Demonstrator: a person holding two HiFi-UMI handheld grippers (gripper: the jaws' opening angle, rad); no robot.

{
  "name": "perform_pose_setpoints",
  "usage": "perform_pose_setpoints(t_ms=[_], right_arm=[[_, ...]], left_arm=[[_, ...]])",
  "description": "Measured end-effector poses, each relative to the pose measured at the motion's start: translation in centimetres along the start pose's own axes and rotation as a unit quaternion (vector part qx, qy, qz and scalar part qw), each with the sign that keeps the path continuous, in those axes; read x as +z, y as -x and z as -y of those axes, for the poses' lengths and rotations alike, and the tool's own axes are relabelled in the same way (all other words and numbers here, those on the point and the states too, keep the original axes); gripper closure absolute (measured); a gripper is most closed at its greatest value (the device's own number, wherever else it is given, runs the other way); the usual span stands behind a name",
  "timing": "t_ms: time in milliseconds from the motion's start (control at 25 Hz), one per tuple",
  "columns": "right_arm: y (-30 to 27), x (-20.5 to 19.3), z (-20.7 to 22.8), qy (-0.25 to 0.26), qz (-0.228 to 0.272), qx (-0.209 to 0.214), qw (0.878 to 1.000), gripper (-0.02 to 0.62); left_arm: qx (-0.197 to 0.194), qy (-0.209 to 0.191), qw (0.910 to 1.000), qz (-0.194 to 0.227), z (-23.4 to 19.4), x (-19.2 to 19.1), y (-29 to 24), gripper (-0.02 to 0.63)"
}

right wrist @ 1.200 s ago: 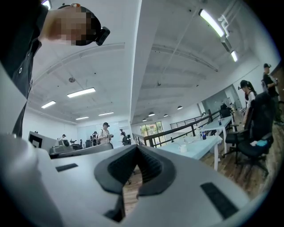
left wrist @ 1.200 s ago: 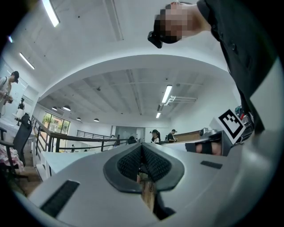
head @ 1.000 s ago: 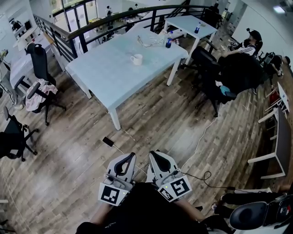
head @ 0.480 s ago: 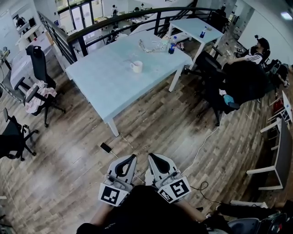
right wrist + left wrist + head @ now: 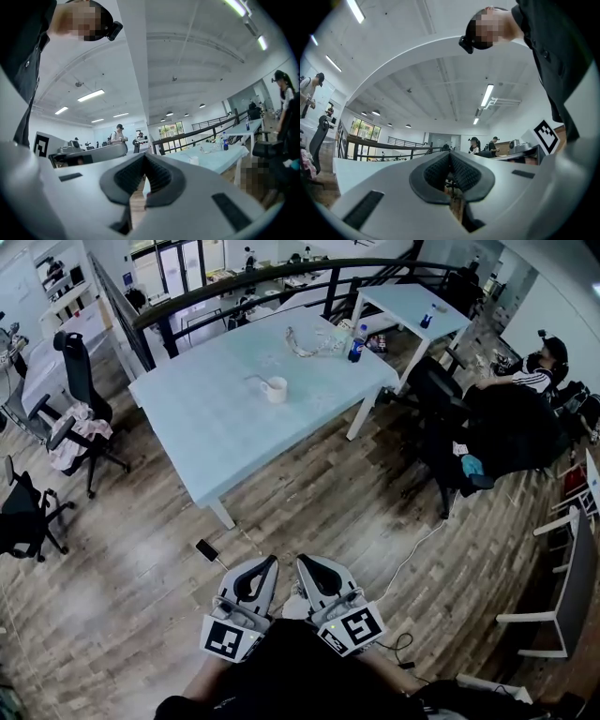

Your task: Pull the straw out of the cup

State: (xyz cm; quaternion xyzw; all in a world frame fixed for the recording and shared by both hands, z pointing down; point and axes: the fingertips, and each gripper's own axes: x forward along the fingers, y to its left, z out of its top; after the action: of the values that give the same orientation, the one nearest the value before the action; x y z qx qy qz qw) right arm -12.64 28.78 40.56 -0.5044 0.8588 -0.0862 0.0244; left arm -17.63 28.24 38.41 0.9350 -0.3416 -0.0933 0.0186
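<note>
Head view, left claw (image 5: 266, 563) and right claw (image 5: 306, 562) closed, cup (image 5: 275, 389) on table (image 5: 220, 427), bottle (image 5: 355, 343) beyond.

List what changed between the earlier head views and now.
The person has stepped toward the table: it, the cup and the floor phone sit lower in the head view. Nothing taken or released. The left gripper and right gripper stay shut, empty, side by side.

White cup (image 5: 277, 389); pale blue table (image 5: 225, 423); brown wood-grain plank floor (image 5: 141, 596).
</note>
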Motion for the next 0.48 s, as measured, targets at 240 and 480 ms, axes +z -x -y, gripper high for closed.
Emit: perform_pose_setpoints(t_ms=[240, 480], right_arm=[[-1.2, 0.9, 4.5, 0.014, 0.0, 0.015, 1.0, 0.586], [-1.0, 1.6, 9.5, 0.01, 0.002, 0.017, 1.0, 0.586]], left_arm=[[0.019, -0.009, 0.9995, -0.024, -0.1, -1.6, -4.7, 0.594], [0.044, -0.017, 0.9989, -0.004, 0.1, -1.7, -9.1, 0.594]])
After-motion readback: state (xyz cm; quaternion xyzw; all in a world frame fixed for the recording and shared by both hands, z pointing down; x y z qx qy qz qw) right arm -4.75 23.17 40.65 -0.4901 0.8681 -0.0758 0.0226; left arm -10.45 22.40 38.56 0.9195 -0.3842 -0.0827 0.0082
